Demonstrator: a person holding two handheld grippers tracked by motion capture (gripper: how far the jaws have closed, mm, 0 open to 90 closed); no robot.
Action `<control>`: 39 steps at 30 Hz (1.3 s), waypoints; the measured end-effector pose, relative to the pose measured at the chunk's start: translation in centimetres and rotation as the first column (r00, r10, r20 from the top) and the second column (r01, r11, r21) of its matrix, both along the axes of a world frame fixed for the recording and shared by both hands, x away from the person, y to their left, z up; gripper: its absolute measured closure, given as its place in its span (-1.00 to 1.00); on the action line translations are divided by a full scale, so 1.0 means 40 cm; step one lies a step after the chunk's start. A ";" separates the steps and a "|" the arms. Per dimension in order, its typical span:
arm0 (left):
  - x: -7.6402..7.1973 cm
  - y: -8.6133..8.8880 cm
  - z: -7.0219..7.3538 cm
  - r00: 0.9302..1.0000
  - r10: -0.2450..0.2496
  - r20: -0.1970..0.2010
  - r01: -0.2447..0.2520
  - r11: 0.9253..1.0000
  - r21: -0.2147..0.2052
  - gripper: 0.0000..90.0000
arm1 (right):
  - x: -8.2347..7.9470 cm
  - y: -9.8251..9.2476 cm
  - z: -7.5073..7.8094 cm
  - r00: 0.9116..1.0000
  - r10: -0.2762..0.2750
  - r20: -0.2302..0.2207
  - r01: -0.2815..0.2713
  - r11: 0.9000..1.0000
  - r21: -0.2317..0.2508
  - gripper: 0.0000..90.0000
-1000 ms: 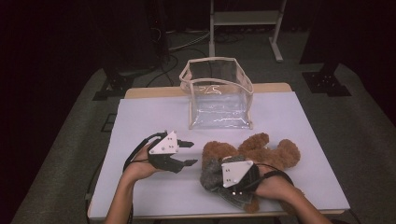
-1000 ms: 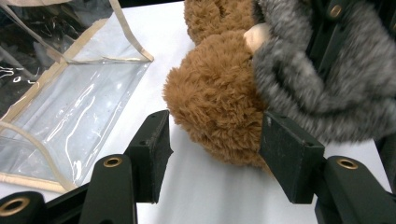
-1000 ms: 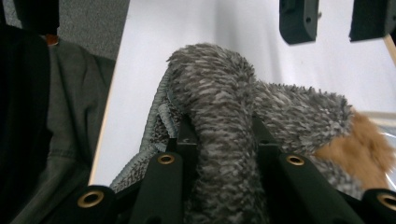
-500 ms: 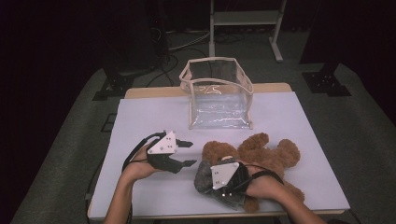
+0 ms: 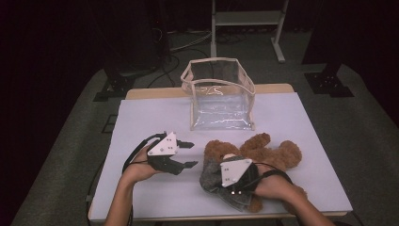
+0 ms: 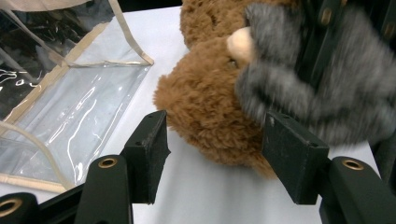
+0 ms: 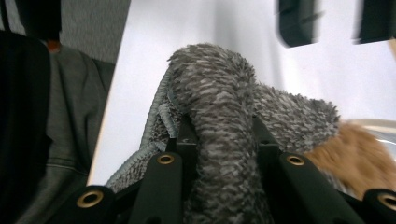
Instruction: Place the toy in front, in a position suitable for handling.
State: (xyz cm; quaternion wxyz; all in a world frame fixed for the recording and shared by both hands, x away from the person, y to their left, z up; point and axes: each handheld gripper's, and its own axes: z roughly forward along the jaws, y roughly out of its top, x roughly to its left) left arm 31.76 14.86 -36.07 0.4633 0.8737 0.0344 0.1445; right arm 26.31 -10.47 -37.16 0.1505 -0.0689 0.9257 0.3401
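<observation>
High view: I count one teddy bear [image 5: 263, 150], one grey garment [image 5: 217, 181], one clear bag [image 5: 221, 96] (upper centre). Right gripper [image 5: 226, 186] clamped on garment; left gripper [image 5: 190, 154], jaws apart, just opened further, empty, left of bear.

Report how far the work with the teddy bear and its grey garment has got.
Done: the right claw is shut on the grey garment, bunched at the teddy bear. In hand: the left claw, open, has just been opening beside the bear's head. Left: the clear bag stands empty, and whether the garment is going on or coming off I cannot tell.
</observation>
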 end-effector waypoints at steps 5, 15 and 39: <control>0.003 0.012 -0.003 1.000 0.004 -0.004 -0.004 1.000 0.002 -0.12 | -0.008 -0.014 -0.023 1.000 0.007 -0.022 -0.007 1.000 -0.014 0.57; -0.004 0.001 0.002 1.000 -0.008 -0.004 0.008 1.000 -0.005 -0.13 | -0.031 -0.085 -0.011 0.998 -0.022 -0.057 0.023 1.000 0.016 0.57; -0.004 -0.021 -0.018 0.998 -0.056 -0.042 0.057 0.998 0.028 -0.17 | 0.084 -0.131 0.110 0.992 -0.117 -0.052 0.122 0.987 0.101 0.57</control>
